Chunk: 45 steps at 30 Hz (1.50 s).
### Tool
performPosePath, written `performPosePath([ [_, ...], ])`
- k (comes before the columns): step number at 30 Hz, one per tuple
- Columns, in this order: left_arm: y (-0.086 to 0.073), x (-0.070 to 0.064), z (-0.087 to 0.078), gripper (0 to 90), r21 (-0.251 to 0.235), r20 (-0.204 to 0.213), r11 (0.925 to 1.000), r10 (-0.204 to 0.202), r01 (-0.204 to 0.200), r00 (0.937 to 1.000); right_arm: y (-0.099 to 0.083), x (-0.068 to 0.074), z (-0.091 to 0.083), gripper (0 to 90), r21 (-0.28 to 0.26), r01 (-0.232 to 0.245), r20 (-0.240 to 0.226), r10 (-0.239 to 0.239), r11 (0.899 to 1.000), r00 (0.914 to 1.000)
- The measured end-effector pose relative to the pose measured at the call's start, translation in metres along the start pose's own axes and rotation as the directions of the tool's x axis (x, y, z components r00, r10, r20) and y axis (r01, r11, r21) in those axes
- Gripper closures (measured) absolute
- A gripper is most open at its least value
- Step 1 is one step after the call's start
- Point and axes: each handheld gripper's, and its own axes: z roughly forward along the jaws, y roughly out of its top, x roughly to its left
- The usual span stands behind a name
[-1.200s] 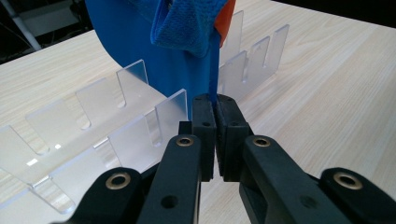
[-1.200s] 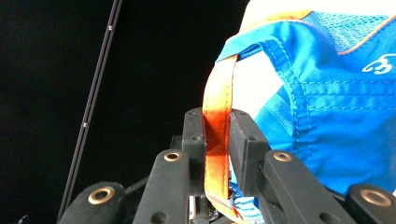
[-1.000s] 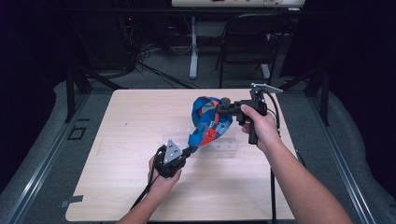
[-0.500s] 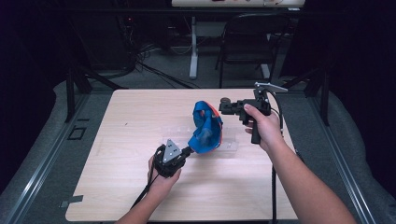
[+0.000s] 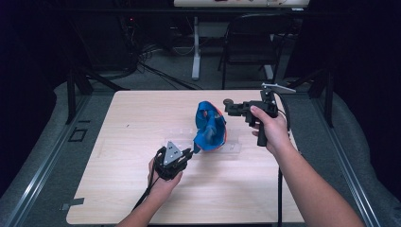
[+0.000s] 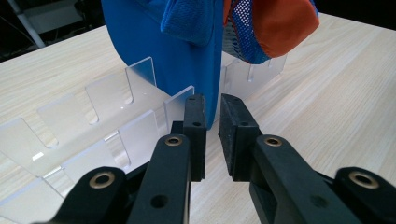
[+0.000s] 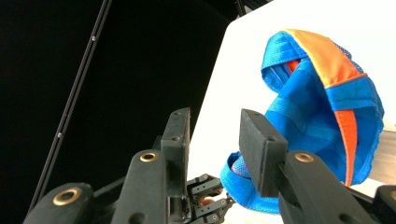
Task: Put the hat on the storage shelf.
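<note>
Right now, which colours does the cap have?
The cap is bright blue with orange panels; the right gripper view shows it best.

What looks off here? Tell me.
The cap stands crumpled on the clear rack, its crown folded in on itself and its brim pointing down into a slot. The left gripper has its jaws around the brim's edge; the right gripper hangs open beside the cap. Nothing looks spilled or broken.

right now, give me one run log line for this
left gripper: shut on cap brim | right gripper: open, apart from cap | cap: standing in clear rack on table
</note>
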Motion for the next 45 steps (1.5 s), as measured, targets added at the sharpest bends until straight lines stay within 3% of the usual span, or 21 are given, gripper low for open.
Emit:
performPosePath([
  [3, 0.0, 0.001, -0.001, 78.7, -0.009, -0.003, 0.9999, -0.009, 0.008, 1.0, 0.0, 0.0, -0.001, 63.9, -0.001, 0.001, 0.001, -0.001, 1.0, 1.0],
  [7, -0.001, 0.003, -0.002, 66.6, -0.01, 0.002, 0.9996, -0.025, 0.025, 0.9997, -0.002, 0.001, -0.001, 63.6, -0.007, 0.004, 0.004, -0.004, 1.0, 1.0],
  [19, -0.007, 0.017, -0.014, 52.4, 0.014, 0.002, 0.9989, -0.045, 0.045, 0.999, -0.012, 0.001, -0.012, 60.3, -0.007, 0.087, 0.086, -0.086, 0.996, 0.9926],
  [28, -0.021, 0.033, -0.031, 51.4, 0.051, -0.007, 0.9978, -0.042, 0.042, 0.9991, -0.025, -0.007, -0.021, 59.4, 0.014, 0.151, 0.176, -0.151, 0.988, 0.9728],
  [32, -0.025, 0.043, -0.039, 51.4, 0.05, -0.011, 0.9955, -0.079, 0.08, 0.9968, -0.032, -0.009, -0.027, 59.3, 0.005, 0.165, 0.197, -0.163, 0.986, 0.9667],
  [38, -0.029, 0.055, -0.055, 50.8, 0.042, -0.034, 0.9942, -0.097, 0.098, 0.9947, -0.044, -0.015, -0.034, 59.0, 0.001, 0.187, 0.231, -0.183, 0.982, 0.9556],
  [41, -0.034, 0.061, -0.061, 48.9, 0.04, -0.034, 0.9891, -0.14, 0.141, 0.9895, -0.05, -0.018, -0.037, 59.1, 0.01, 0.176, 0.238, -0.173, 0.984, 0.9559],
  [45, -0.041, 0.066, -0.07, 48.8, 0.049, -0.046, 0.9872, -0.15, 0.152, 0.9877, -0.059, -0.024, -0.043, 59.1, 0.021, 0.181, 0.274, -0.18, 0.983, 0.9447],
])
